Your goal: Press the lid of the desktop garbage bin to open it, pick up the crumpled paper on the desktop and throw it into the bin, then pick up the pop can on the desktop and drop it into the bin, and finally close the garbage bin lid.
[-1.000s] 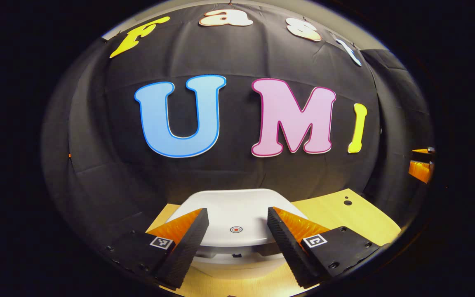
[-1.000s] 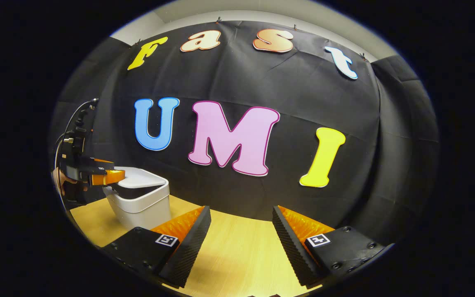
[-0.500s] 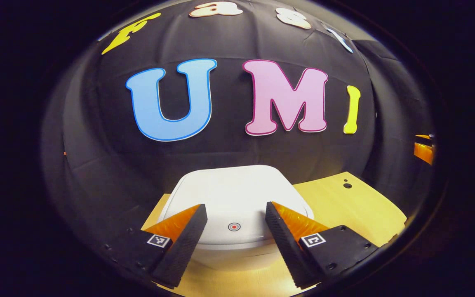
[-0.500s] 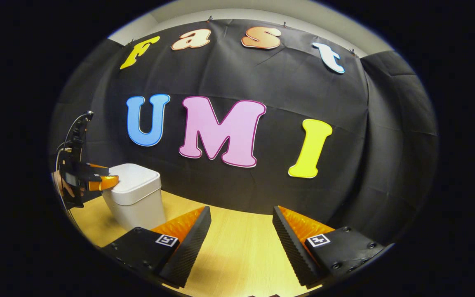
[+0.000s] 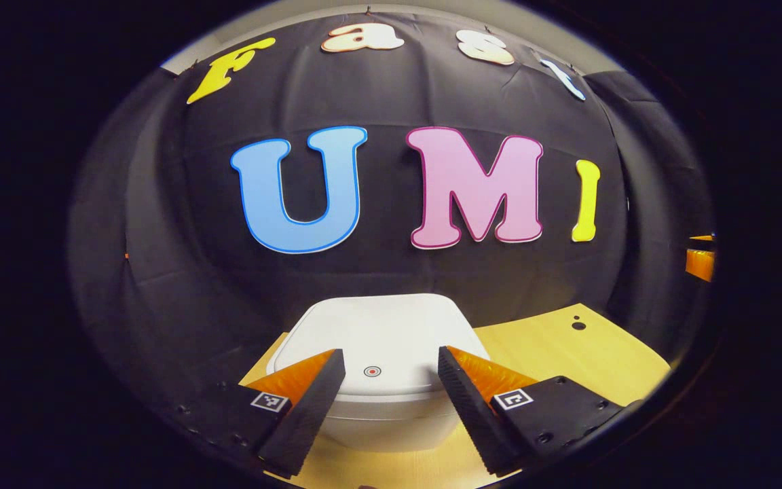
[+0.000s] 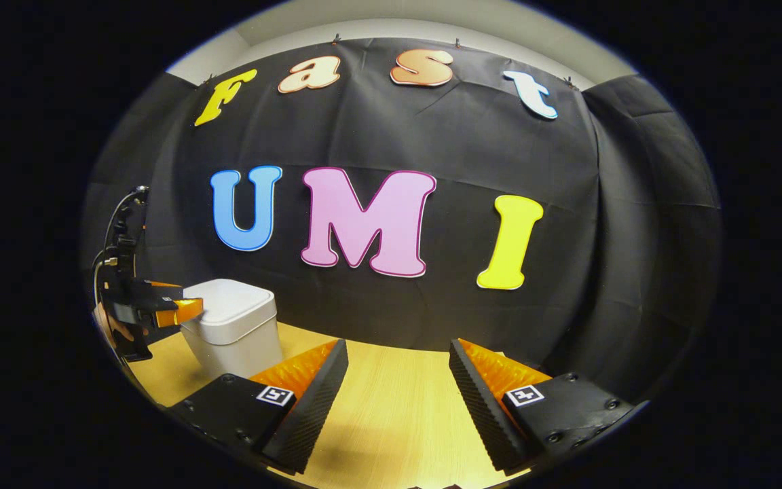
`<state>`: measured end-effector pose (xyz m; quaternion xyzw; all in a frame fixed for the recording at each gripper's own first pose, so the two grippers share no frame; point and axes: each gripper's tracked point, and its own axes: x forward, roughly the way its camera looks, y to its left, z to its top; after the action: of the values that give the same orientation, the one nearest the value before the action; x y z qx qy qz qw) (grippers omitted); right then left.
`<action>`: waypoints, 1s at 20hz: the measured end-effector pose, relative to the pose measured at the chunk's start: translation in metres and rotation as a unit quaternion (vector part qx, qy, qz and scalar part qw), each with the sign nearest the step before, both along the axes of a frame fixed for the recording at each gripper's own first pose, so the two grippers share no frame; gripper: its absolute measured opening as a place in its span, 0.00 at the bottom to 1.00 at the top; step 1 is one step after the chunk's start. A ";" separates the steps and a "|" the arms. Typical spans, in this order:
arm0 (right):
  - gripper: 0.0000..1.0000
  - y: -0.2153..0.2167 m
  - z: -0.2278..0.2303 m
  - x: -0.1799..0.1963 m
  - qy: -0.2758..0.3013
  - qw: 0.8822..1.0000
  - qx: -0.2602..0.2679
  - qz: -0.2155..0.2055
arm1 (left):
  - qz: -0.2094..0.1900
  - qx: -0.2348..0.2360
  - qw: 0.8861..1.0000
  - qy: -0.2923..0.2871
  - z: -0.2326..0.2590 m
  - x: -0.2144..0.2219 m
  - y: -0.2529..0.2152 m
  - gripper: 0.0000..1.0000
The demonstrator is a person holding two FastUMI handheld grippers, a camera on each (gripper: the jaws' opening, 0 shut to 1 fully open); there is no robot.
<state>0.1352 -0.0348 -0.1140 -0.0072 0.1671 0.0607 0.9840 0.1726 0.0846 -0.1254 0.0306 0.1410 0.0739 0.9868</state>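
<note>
Just ahead of left tongs (image 5: 391, 370), bin (image 5: 391, 421).

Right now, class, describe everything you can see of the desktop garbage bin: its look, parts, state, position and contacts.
The garbage bin is a small white container, apparently smooth plastic, with rounded corners. Its lid is a slightly domed panel bearing a small round red-and-dark mark near its front edge; it sits shut, flush on the body. The bin stands upright on the light wooden desktop, close to the black cloth wall. The left gripper is open, its fingers reaching over the lid's front; whether they touch it cannot be told.
</note>
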 end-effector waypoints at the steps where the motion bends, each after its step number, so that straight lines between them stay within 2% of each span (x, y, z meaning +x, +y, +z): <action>1: 0.97 0.000 0.006 -0.005 -0.006 1.000 0.001 -0.005 | -0.004 0.005 1.000 -0.018 0.014 -0.009 -0.007 0.94; 3: 0.97 0.004 0.017 -0.019 -0.015 1.000 0.006 -0.019 | -0.019 0.005 0.999 -0.051 0.045 -0.028 -0.026 0.94; 5: 0.97 0.012 0.031 -0.036 -0.032 0.999 0.014 -0.029 | -0.034 -0.023 0.996 -0.075 0.072 -0.056 -0.049 0.93; 7: 0.97 0.020 0.041 -0.056 -0.047 0.998 0.016 -0.039 | -0.021 -0.041 0.995 -0.092 0.087 -0.087 -0.056 0.94; 9: 0.96 0.033 0.043 -0.077 -0.050 0.997 0.028 -0.047 | -0.003 -0.022 0.994 -0.104 0.092 -0.119 -0.055 0.94; 12: 0.96 0.060 0.042 -0.105 -0.043 0.997 0.043 -0.039 | -0.002 0.015 0.991 -0.130 0.103 -0.160 -0.059 0.94; 15: 0.96 0.075 0.047 -0.123 -0.043 0.998 0.034 -0.032 | -0.016 0.014 0.990 -0.139 0.107 -0.179 -0.063 0.94; 20: 0.96 0.087 0.063 -0.136 -0.067 0.996 0.031 -0.040 | -0.016 0.007 0.989 -0.148 0.105 -0.191 -0.052 0.93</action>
<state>-0.0004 0.0527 -0.0508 0.0262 0.0991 0.0263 0.9944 -0.0181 0.0325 -0.0209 0.0288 -0.0073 0.0628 0.9976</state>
